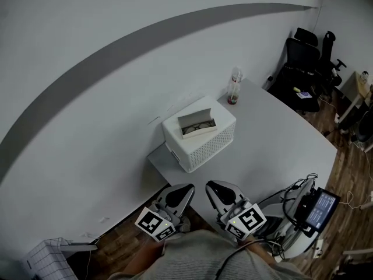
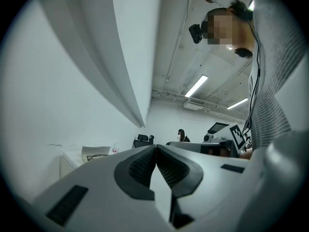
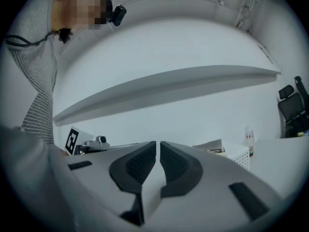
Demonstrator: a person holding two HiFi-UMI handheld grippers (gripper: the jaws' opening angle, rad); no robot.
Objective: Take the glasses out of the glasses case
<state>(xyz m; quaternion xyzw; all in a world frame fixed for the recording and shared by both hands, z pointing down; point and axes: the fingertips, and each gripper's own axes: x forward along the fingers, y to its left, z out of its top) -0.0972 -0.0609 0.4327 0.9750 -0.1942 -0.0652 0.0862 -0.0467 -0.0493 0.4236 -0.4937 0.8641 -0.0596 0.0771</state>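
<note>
Fingers (image 2: pixel 140 166) on the left gripper (image 1: pixel 182 190) and right gripper (image 1: pixel 214 188) are closed on nothing, well short of the surface (image 1: pixel 280 139). Glasses (image 1: pixel 198 127) sit in the open glasses case (image 1: pixel 195 119) atop a white box (image 1: pixel 204 147). Yank them without pinning the case and I reckon it slides off.

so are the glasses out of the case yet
No, the glasses lie inside the open glasses case, which sits on top of the white box.
</note>
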